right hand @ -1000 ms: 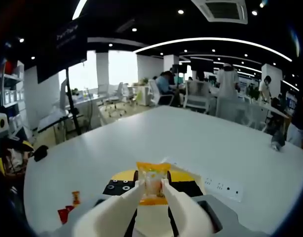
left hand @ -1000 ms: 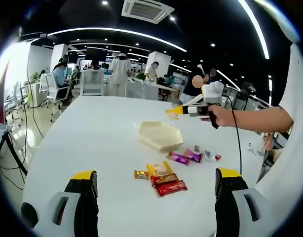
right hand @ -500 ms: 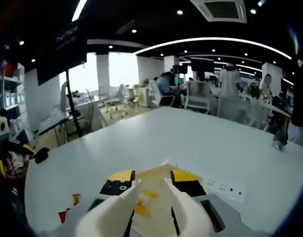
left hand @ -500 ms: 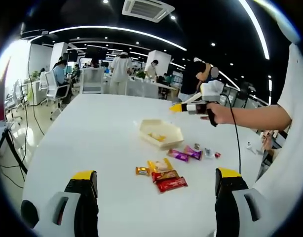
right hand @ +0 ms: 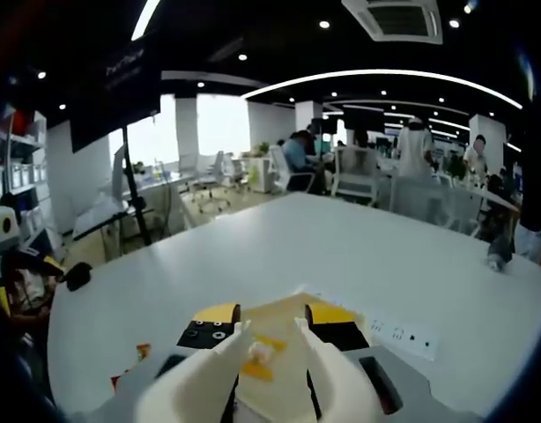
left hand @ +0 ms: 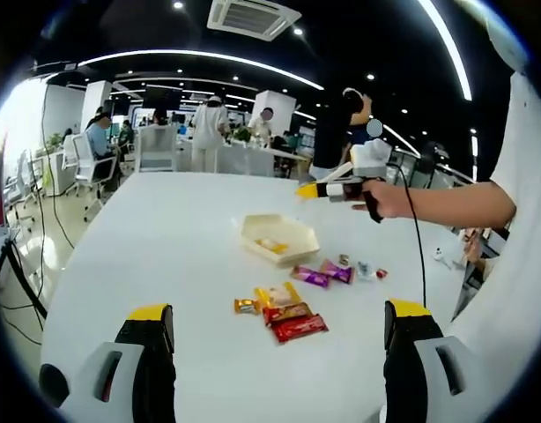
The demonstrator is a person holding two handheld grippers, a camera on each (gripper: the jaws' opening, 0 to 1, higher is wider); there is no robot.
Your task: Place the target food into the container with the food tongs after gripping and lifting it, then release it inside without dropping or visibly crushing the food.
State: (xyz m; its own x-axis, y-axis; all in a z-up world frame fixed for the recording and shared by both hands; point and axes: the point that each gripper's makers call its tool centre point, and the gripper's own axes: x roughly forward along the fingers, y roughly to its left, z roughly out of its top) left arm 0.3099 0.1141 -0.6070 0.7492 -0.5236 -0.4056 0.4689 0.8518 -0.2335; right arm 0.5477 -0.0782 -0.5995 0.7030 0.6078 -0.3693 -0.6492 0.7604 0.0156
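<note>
Orange-yellow snack packet (right hand: 258, 361) lay in beige container (left hand: 277, 238), 12 o'clock of right gripper (right hand: 269, 333), jaws parted, empty. I judged it light, crinkly, crushable; take by edge. Left gripper (left hand: 279, 322) open.

Evenly lit office interior seen through two fisheye lenses.

Light comes from curved ceiling strips (left hand: 209, 57) and small spot lamps overhead; a window (right hand: 219, 123) at eleven o'clock in the right gripper view is blown out to white. The white table (left hand: 165, 256) reflects softly, with faint shadows. Straight lines bow hard toward the edges. The nearest tongs (right hand: 266, 374) look blurred, and far desks lack detail.
</note>
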